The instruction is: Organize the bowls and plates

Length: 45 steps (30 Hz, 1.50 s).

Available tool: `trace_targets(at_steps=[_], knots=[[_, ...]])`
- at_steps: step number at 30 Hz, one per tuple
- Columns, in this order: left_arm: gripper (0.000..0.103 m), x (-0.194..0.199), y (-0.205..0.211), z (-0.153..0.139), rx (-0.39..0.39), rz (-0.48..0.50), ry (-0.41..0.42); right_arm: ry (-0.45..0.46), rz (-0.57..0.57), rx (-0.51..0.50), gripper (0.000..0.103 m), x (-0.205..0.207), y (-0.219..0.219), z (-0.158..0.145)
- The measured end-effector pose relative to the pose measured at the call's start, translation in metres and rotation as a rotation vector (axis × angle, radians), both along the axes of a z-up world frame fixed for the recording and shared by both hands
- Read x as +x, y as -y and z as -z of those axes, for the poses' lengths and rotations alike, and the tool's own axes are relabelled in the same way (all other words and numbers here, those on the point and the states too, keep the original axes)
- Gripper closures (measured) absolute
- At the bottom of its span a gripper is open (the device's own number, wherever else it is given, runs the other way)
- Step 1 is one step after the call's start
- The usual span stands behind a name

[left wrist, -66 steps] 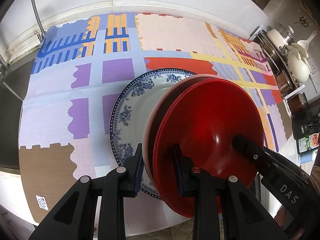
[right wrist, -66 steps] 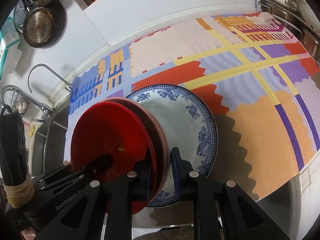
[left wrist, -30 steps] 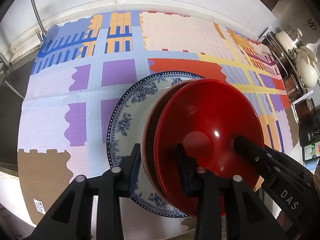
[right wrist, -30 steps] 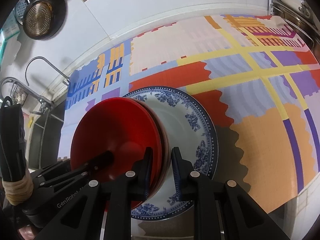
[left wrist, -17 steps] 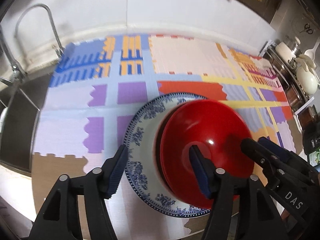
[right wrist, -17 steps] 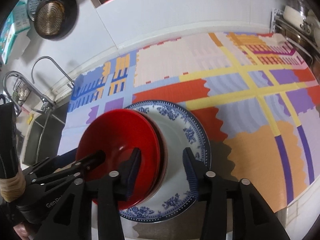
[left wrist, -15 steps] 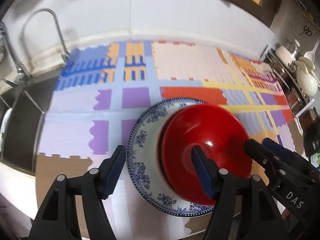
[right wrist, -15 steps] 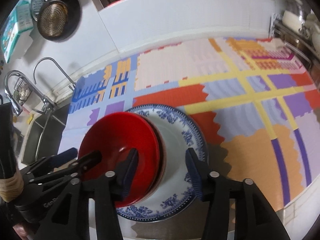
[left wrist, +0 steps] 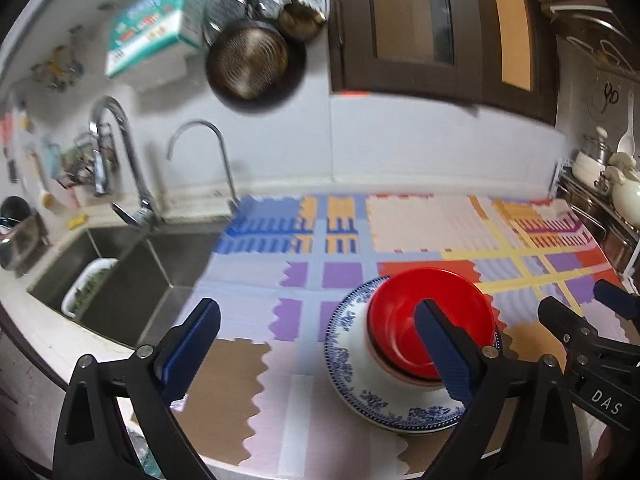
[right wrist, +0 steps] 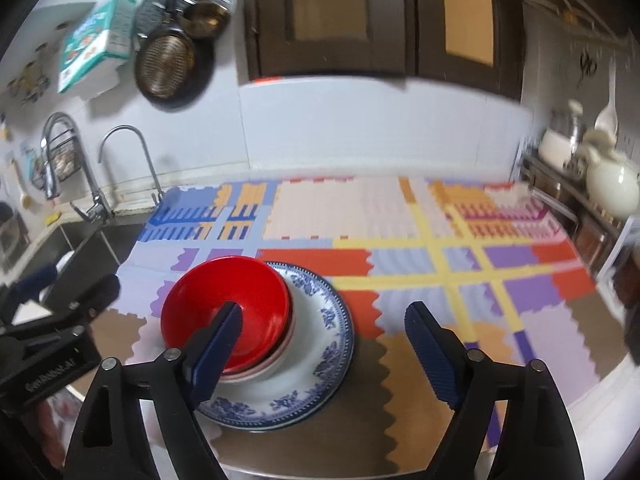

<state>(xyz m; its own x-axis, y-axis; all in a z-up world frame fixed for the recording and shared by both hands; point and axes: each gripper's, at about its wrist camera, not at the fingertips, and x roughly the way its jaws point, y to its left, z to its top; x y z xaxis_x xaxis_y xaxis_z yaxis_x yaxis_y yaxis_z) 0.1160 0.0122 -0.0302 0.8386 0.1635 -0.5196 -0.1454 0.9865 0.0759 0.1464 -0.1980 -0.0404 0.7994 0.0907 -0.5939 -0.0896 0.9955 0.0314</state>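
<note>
A red bowl (left wrist: 430, 316) sits nested in a pale bowl (left wrist: 372, 354), and both rest on a blue-patterned white plate (left wrist: 352, 364) on the colourful mat (left wrist: 416, 224). In the right wrist view the red bowl (right wrist: 228, 300) and plate (right wrist: 316, 344) lie at lower left. My left gripper (left wrist: 316, 344) is open and empty, raised in front of the stack. My right gripper (right wrist: 324, 340) is open and empty, raised above the plate's right side. Each gripper shows at the edge of the other's view.
A steel sink (left wrist: 104, 284) with two taps (left wrist: 124, 168) lies to the left. Pans (left wrist: 252, 60) hang on the wall. A rack with a white teapot (right wrist: 612, 184) and jars stands at the right. The counter's front edge is near.
Both grippers opened and let go of the bowls, which now rest on the plate. Both then lifted and pulled back, so the wall and sink came into view.
</note>
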Motion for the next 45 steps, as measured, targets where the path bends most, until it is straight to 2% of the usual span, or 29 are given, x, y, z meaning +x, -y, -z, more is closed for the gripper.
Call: trace_targets(at_steps=[3,8,23,32,38,45], knots=[[0.000,-0.018,0.001,-0.003,0.042,-0.021,0.029,0.036,-0.007,-0.004,0.015,-0.014,0.000,-0.004],[0.000,-0.044,0.001,-0.004,0.101,0.007,0.055,0.076,-0.007,-0.003,0.014,-0.041,-0.002,-0.007],[0.000,-0.139,-0.017,-0.024,0.101,0.127,0.115,0.120,0.061,0.017,0.014,-0.147,-0.024,-0.024],[0.000,-0.195,-0.028,-0.037,0.082,0.184,0.151,0.173,0.123,-0.013,0.014,-0.216,-0.033,-0.038],[0.000,-0.219,-0.028,-0.042,0.072,0.205,0.168,0.202,0.143,-0.010,0.010,-0.252,-0.034,-0.047],[0.000,-0.232,-0.026,-0.046,0.058,0.202,0.181,0.224,0.142,-0.016,0.010,-0.273,-0.032,-0.055]])
